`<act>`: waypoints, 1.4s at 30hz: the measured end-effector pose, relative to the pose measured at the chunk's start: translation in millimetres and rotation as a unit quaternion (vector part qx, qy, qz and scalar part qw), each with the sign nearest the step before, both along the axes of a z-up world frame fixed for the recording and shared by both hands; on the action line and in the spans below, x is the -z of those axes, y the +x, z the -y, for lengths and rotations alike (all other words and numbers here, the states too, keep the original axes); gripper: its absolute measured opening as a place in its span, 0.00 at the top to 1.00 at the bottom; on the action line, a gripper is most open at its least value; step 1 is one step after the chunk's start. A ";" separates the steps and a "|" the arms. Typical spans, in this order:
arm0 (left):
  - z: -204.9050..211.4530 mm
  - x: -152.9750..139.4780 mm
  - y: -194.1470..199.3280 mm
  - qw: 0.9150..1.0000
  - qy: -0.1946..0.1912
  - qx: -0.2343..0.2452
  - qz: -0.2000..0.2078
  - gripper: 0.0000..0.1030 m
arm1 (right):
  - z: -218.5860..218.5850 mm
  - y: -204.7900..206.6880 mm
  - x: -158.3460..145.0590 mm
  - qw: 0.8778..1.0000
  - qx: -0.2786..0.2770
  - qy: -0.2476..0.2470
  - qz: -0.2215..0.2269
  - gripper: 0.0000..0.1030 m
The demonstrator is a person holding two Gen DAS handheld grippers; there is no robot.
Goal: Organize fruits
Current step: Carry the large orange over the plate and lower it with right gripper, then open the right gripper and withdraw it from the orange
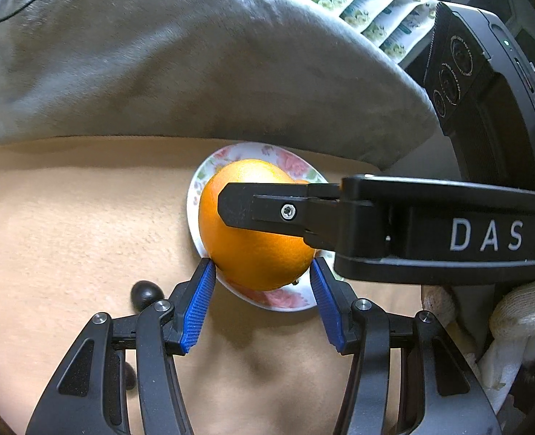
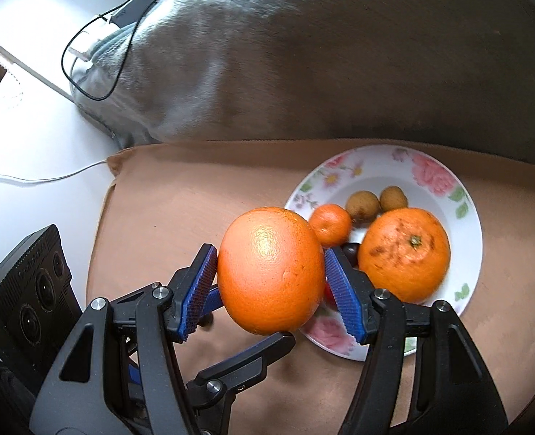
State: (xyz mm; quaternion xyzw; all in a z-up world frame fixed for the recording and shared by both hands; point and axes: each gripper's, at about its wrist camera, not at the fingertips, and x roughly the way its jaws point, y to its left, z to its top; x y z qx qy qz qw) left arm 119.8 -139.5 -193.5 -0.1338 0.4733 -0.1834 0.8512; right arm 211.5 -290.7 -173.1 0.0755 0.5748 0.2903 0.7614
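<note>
Oranges first: my right gripper (image 2: 271,286) is clamped about half-wide on a big orange (image 2: 271,272); my left gripper's (image 1: 263,290) blue pads (image 1: 200,301) flank it, contact unclear. At two o'clock the floral plate (image 2: 426,166) holds another orange (image 2: 405,253). Mid-carry; next, lower it there.
</note>
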 end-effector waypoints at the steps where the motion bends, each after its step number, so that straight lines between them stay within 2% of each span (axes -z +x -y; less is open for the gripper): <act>1: 1.0 0.4 1.2 1.000 0.002 0.002 -0.001 0.48 | 5.2 0.2 -0.9 1.000 0.001 0.001 -0.001 0.37; 24: 27.3 7.2 8.2 0.999 0.024 0.026 -0.008 0.49 | 21.7 -4.7 3.9 1.000 0.022 -0.011 -0.018 0.37; 33: 21.3 6.9 8.9 0.999 0.030 0.008 -0.013 0.51 | 46.6 -6.8 -19.4 0.998 0.056 0.013 0.007 0.37; 34: 21.4 6.6 8.7 0.999 0.034 0.006 -0.013 0.48 | 48.5 -7.8 -20.9 0.998 0.059 0.013 0.009 0.37; 42: 21.7 0.2 7.3 0.999 0.042 -0.002 -0.016 0.48 | 67.2 -21.8 -25.2 0.997 0.081 0.008 0.016 0.37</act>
